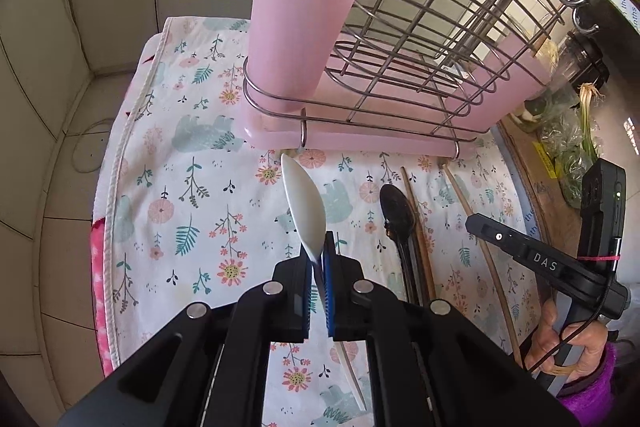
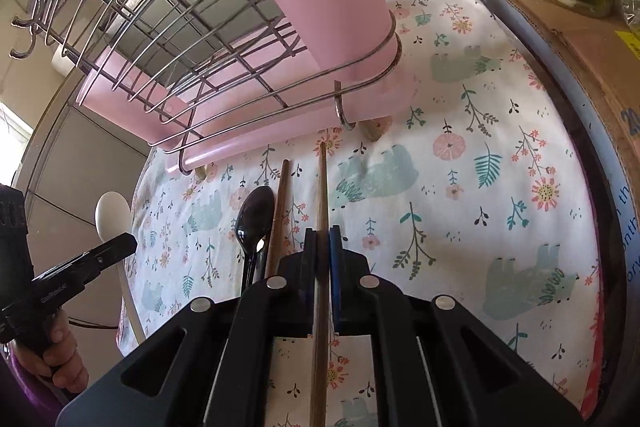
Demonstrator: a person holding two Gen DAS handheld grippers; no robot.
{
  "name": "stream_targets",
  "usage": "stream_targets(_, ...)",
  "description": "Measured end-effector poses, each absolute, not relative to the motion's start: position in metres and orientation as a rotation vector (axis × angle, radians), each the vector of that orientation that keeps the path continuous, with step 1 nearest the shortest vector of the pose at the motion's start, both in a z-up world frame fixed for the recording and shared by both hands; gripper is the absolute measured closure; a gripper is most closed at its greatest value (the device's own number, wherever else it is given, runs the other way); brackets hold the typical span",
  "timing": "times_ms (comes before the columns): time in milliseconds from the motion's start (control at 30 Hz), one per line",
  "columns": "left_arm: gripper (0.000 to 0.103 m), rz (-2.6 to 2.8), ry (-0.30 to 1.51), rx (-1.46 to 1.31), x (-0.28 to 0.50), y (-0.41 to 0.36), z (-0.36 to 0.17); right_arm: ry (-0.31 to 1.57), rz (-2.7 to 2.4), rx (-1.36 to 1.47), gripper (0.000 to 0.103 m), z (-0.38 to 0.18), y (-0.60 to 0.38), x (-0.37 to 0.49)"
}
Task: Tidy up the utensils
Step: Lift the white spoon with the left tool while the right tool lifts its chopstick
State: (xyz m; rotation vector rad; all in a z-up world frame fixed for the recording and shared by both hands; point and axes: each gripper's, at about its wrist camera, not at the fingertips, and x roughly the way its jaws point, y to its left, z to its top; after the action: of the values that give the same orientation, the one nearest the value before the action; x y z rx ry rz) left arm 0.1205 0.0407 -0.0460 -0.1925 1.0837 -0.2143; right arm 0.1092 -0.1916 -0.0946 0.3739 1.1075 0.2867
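My left gripper (image 1: 319, 259) is shut on a white spoon (image 1: 304, 207), held above the floral cloth with its bowl pointing at the rack; it also shows in the right wrist view (image 2: 113, 215). My right gripper (image 2: 322, 247) is shut on a wooden chopstick (image 2: 322, 187) that points toward the rack. A black spoon (image 2: 252, 223) and a second brown chopstick (image 2: 278, 215) lie on the cloth just left of it; they also show in the left wrist view as the black spoon (image 1: 396, 211) and chopsticks (image 1: 416, 219). A pink utensil cup (image 1: 296, 27) stands in the wire rack's end.
A wire dish rack (image 1: 420, 39) on a pink tray (image 1: 352, 141) fills the back of the floral cloth (image 1: 192, 187). A cardboard box (image 2: 592, 39) with greens and bags borders the right side. Tiled wall lies to the left.
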Motion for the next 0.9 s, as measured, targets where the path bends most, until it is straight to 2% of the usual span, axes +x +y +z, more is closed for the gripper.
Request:
stream_targets(433, 0.099, -0.228, 1.032, -0.219, 0.108, 0.046, -0.028, 1.007, 0.298, 0.376, 0.096, -0.07, -0.199, 0.081)
stream_targets(900, 0.099, -0.224, 0.888, -0.224, 0.093, 0.053, 0.013, 0.752, 0.309, 0.389, 0.096, -0.005, -0.221, 0.061)
